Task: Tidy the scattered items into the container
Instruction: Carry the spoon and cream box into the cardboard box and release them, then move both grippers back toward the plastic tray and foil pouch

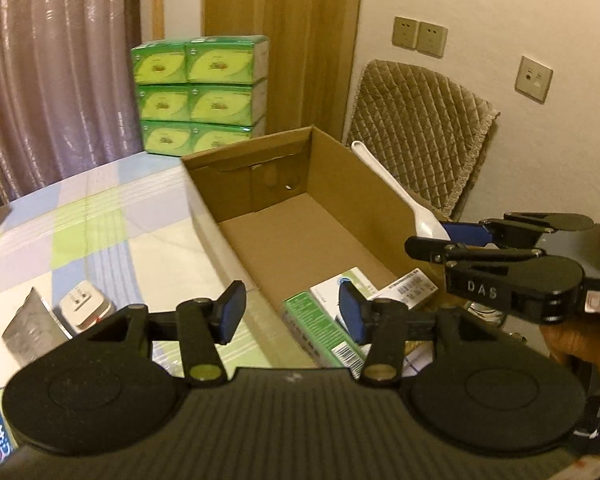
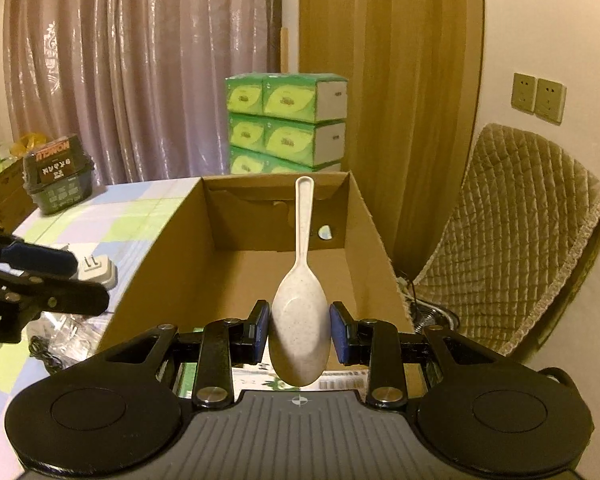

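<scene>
An open cardboard box (image 1: 260, 216) (image 2: 168, 264) stands on the chequered tablecloth (image 1: 100, 220). At its near end lie a green carton (image 1: 320, 332), a white carton with a blue mark (image 1: 348, 284) and a barcoded white carton (image 1: 412, 288). My left gripper (image 1: 292, 312) hangs open over the box's near left corner, with nothing between its blue pads. My right gripper (image 2: 300, 332) (image 1: 440, 236) is shut on the bowl of a white speckled spoon (image 2: 304, 232) (image 1: 384, 184), whose handle points away over the box. A white plug adapter (image 1: 84, 308) (image 2: 100, 270) and a silvery packet (image 1: 32, 328) lie on the cloth left of the box.
Stacked green tissue packs (image 1: 200, 92) stand behind the box. A chair with a quilted cover (image 1: 420, 132) is at the right, by the wall. A dark basket (image 2: 58, 184) sits at the table's far left, and cables in clear wrap (image 2: 60, 344) lie near the box.
</scene>
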A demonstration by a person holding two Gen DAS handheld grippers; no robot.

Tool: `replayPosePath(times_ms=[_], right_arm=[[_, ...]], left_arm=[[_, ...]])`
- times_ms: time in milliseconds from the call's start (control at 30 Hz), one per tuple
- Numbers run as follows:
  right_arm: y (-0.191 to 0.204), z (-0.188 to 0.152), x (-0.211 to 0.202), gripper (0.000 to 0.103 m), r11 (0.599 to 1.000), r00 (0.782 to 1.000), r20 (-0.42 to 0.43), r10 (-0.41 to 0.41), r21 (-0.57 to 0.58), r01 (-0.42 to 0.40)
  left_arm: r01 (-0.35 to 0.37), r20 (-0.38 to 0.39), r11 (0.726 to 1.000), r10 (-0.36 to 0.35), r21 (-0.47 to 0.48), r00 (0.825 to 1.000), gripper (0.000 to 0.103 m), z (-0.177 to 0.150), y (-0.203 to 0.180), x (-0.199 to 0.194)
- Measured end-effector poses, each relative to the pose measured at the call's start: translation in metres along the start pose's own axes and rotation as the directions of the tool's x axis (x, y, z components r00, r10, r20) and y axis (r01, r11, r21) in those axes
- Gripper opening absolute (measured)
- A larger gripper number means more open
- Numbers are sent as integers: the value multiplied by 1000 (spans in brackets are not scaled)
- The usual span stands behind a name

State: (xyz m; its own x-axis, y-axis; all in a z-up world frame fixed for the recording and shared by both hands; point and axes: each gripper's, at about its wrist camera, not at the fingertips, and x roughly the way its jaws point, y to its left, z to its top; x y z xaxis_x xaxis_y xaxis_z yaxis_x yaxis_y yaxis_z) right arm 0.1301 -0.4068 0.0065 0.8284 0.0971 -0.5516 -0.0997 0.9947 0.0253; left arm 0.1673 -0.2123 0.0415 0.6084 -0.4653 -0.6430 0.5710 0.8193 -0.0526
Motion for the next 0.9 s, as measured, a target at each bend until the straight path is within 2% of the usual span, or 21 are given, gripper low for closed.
replayPosePath(times_ms=[133,200,333,600,900], right_arm=[[3,5,1,30,999,999,6,38,17,-38],[3,6,1,35,999,999,11,39,25,-39],[7,6,-1,36,999,999,15,47,18,-48],[20,0,-4,36,999,999,-1,52,5,-52],[56,3,-20,36,992,993,31,114,-50,-113]], left_arm=[[-10,-13,1000,10,12,1000,51,-8,9,-6],[-22,-19,1000,23,15,1000,51,-13,14,-9],[-42,-23,999,42,-1,999,56,-23,29,-18],[-95,-55,995,94,-17,994,56,-48,60,-34],[-194,-76,980,190,-51,979,62,-80,107,-68]])
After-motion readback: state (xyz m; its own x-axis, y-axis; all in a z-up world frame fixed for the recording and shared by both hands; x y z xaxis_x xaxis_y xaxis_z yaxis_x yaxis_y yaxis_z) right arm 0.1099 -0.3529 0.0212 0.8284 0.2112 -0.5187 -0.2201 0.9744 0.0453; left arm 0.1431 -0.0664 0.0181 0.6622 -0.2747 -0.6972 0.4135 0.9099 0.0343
